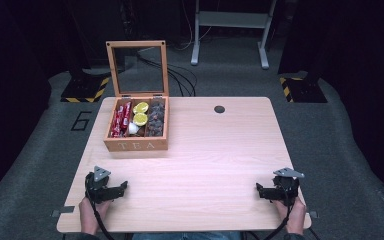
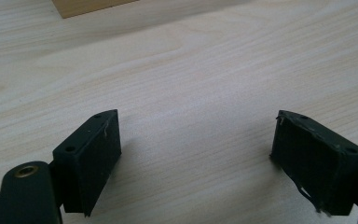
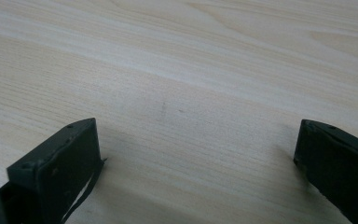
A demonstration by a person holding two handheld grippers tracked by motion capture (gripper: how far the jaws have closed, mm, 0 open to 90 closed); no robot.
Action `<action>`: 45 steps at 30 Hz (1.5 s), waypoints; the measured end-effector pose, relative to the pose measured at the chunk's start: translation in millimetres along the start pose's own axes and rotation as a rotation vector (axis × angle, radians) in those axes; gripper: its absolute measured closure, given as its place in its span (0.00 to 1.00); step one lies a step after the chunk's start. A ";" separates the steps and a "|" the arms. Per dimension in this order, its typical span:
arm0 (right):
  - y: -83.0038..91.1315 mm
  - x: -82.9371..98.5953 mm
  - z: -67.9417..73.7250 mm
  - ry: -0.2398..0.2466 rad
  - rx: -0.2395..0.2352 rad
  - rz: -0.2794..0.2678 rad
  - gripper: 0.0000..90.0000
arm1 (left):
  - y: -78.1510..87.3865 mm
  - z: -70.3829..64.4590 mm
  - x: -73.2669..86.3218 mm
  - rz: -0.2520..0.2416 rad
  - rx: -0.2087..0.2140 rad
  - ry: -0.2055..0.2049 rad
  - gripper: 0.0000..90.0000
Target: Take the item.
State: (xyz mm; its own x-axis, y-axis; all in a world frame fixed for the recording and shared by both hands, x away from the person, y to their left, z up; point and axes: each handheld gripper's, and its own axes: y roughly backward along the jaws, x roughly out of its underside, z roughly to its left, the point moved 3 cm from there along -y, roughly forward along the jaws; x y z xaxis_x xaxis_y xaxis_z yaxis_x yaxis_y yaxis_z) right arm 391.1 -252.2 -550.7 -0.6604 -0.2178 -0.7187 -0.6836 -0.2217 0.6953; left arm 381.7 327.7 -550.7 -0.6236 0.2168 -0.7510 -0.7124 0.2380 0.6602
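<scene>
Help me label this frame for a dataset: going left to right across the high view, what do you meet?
Left tongs → open wooden tea box → round dark hole in the table top → right tongs. All sit on the light wooden table.

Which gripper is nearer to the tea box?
Left. The left gripper rests near the table's front left edge, almost straight in front of the tea box. The right gripper sits at the front right, far across the table.
</scene>
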 end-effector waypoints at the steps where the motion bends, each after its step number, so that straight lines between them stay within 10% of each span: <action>1: 0.2 0.1 0.4 -0.005 0.001 0.002 0.00 | 0.0 0.0 0.0 0.000 0.000 0.000 0.17; 22: 1.8 0.8 0.3 0.001 -0.004 -0.002 0.03 | -0.5 2.1 -2.3 0.014 0.021 -0.007 0.14; 45: 1.9 1.0 0.0 -0.001 -0.005 -0.005 0.03 | 12.9 16.7 -54.5 -0.039 0.044 0.016 0.12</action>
State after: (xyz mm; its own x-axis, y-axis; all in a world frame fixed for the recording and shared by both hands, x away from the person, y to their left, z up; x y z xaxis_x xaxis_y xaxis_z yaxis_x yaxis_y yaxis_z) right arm 389.2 -252.8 -550.0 -0.6569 -0.2158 -0.7224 -0.6855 -0.2278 0.6915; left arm 411.9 334.8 -501.2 -0.6011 0.1910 -0.7760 -0.7215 0.2878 0.6297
